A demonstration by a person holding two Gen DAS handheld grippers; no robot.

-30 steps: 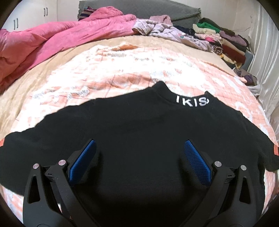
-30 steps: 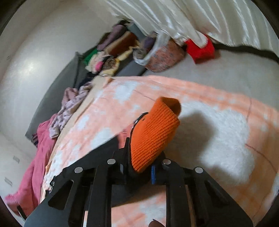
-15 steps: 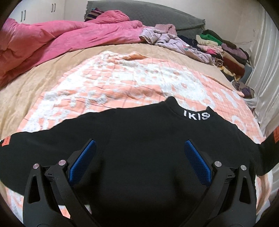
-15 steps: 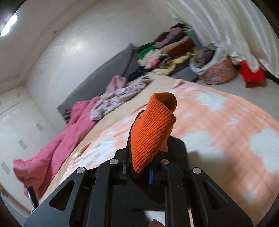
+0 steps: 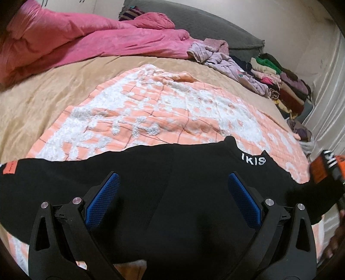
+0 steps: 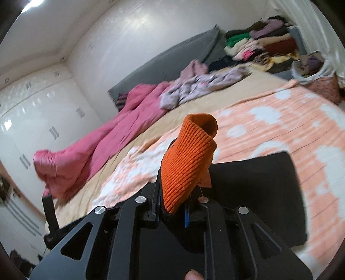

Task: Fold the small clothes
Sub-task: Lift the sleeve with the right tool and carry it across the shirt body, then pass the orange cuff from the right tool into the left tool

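Room's lit pretty evenly and on the soft side, with a ceiling light (image 6: 32,4) blown out in the top-left corner of the right wrist view and shiny glare streaks down the white wardrobe doors (image 6: 25,137) and the wall (image 6: 129,43). Both views have heavy fisheye bending and dark vignette corners, and the right one is motion-smeared, especially the pink duvet (image 6: 90,150). The black sweater (image 5: 172,193) is so dark it loses nearly all detail.
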